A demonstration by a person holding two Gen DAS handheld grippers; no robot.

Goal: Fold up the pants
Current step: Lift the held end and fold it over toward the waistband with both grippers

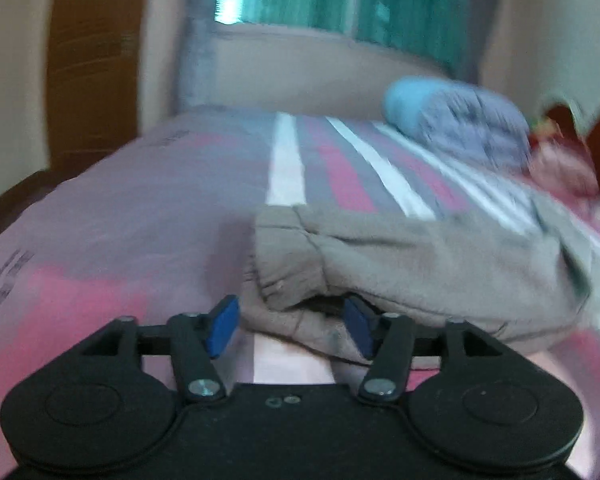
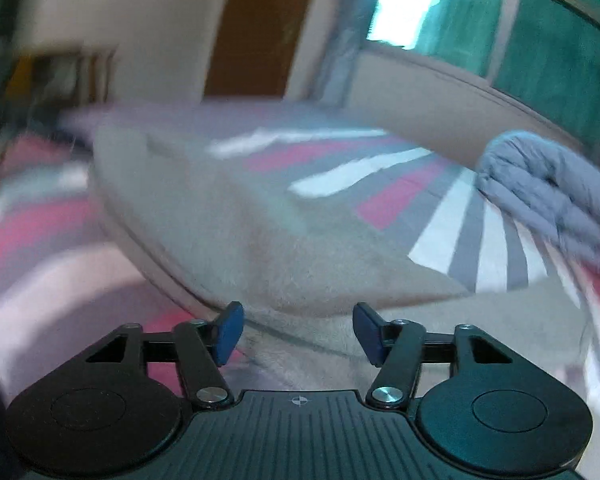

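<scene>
Taupe pants (image 1: 420, 264) folded, long axis crosswise on bed (image 1: 140, 200); both tools (image 1: 292, 326) (image 2: 298, 332) half-open, empty.

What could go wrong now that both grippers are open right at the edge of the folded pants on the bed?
1. The pants lie doubled, but the top layer near the left gripper puffs up with a dark gap beneath it, so the fold may spring open.
2. The right gripper has its open pads close to the fabric edge; pulling away could snag and drag a layer.
3. Both views are blurred, so the edges may be misaligned unnoticed.
</scene>
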